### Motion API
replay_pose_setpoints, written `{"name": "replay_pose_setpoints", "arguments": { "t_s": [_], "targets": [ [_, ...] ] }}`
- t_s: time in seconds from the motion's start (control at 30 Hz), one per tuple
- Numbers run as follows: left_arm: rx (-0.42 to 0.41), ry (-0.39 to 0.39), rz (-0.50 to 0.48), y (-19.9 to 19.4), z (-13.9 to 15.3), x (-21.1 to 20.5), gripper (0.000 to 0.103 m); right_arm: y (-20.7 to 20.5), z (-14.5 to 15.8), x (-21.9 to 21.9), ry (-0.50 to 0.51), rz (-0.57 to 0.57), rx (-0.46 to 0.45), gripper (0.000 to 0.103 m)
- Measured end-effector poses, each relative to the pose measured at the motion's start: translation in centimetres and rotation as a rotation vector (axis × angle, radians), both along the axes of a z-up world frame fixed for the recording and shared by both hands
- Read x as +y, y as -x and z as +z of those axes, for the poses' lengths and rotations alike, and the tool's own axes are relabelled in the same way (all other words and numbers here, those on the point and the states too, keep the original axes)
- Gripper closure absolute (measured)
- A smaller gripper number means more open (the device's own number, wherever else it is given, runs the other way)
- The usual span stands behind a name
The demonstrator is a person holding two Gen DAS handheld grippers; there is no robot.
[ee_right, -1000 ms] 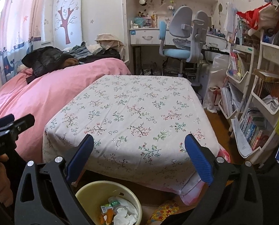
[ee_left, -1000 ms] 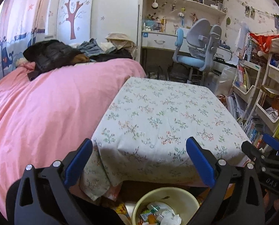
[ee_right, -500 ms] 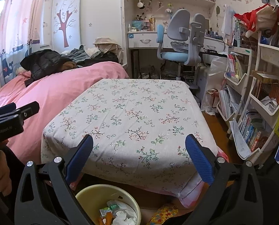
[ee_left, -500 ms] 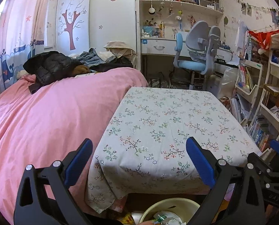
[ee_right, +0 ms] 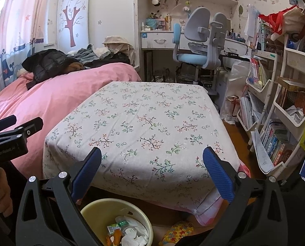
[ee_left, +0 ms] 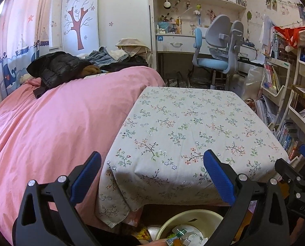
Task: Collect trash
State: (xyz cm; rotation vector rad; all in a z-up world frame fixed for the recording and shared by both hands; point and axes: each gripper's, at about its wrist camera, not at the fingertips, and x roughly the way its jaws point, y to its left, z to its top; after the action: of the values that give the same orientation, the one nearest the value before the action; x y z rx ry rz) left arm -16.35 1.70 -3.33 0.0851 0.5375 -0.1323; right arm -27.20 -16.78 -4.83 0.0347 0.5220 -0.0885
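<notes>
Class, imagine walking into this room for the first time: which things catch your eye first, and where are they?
The pink bedspread fills the left side, with a heap of dark clothes at its far end. The floral tablecloth covers the table in the centre. Below its near edge stands a yellow bin holding wrappers, between the open right gripper fingers.

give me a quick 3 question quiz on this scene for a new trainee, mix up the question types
1. True or false: the left gripper holds a piece of trash.
2. Where is the yellow bin relative to the floral-cloth table? A on top of it; B on the floor by its near edge; C on the bed.
3. Fill in: the bed cover is ___.

Key: 1 false, both it and the right gripper are open and empty. 2 B. 3 pink.
</notes>
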Motion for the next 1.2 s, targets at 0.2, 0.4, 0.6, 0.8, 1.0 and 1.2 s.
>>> {"name": "replay_pose_setpoints", "arguments": {
  "t_s": [0.2, 0.4, 0.6, 0.8, 1.0, 1.2],
  "targets": [
    [0.005, -0.012, -0.002, -0.09, -0.16, -0.25, 0.008, -0.12, -0.23, -0.12, 0.002, 0.000, 0.004, 0.007],
    [0.006, -0.018, -0.003, -0.11, -0.18, -0.33, 0.008, -0.26, -0.57, -0.44, -0.001, -0.006, 0.009, 0.007],
    [0.007, -0.019, -0.003, -0.08, -0.24, -0.29, 0.008, -0.42, -0.73, -0.48, -0.003, -0.011, 0.016, 0.007],
    [0.005, -0.019, 0.000, -0.09, -0.26, -0.21, 0.008, -0.46, -0.70, -0.50, -0.003, -0.011, 0.017, 0.007],
    [0.001, -0.030, 0.001, -0.05, -0.29, -0.27, 0.008, -0.48, -0.70, -0.52, -0.002, -0.011, 0.018, 0.007],
    [-0.004, -0.032, 0.002, -0.03, -0.23, -0.23, 0.008, -0.49, -0.69, -0.51, -0.002, -0.011, 0.019, 0.007]
  ]
}}
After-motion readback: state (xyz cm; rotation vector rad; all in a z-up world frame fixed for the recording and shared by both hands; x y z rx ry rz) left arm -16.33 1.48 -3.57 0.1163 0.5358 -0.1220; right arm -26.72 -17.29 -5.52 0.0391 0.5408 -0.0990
